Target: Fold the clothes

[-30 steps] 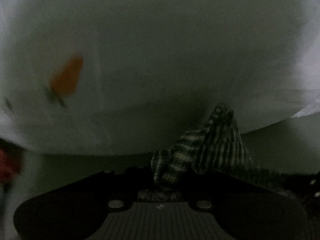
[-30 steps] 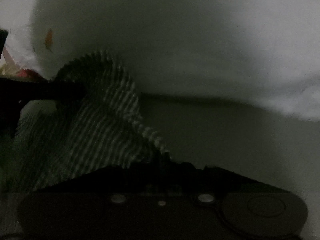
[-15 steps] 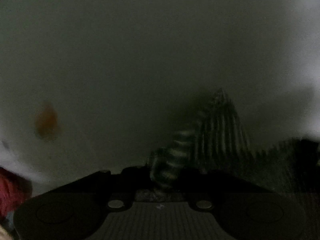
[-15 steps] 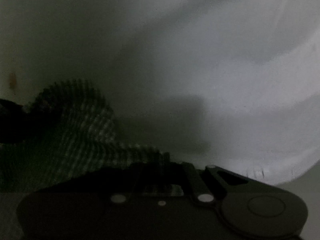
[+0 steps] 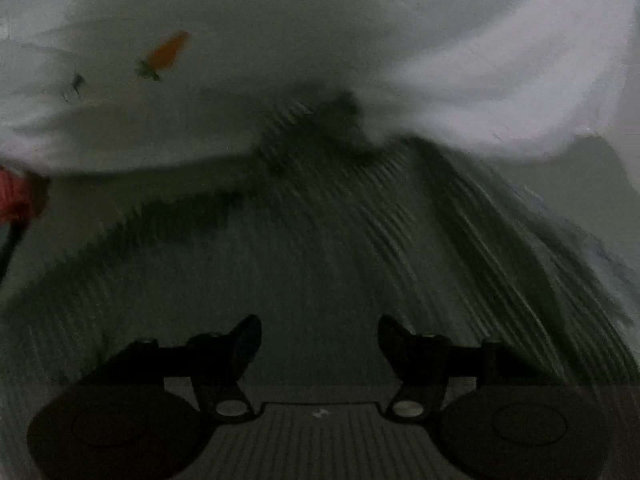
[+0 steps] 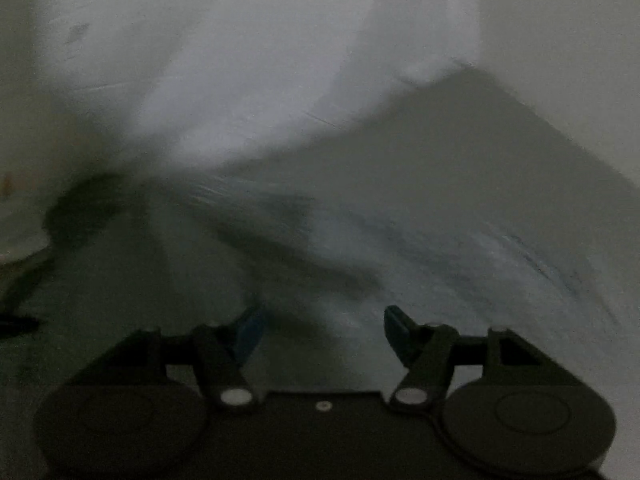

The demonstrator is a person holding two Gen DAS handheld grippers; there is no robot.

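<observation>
A dark green and white checked garment (image 5: 360, 248) lies spread and blurred just ahead of my left gripper (image 5: 320, 340), which is open and holds nothing. The same garment (image 6: 304, 248) shows as a blurred dark smear in the right wrist view, in front of my right gripper (image 6: 322, 332), which is also open and empty. The scene is dim and motion-blurred, so the garment's folds are hard to make out.
A white bedsheet or duvet (image 5: 460, 60) with a small orange carrot print (image 5: 166, 54) bulges behind the garment; it also shows in the right wrist view (image 6: 260, 60). Something red (image 5: 16, 200) sits at the left edge. A pale flat surface (image 6: 460, 152) lies beyond.
Both grippers were shut on the checked garment and are now open. The garment has dropped out of the jaws and lies spread in front of them.
</observation>
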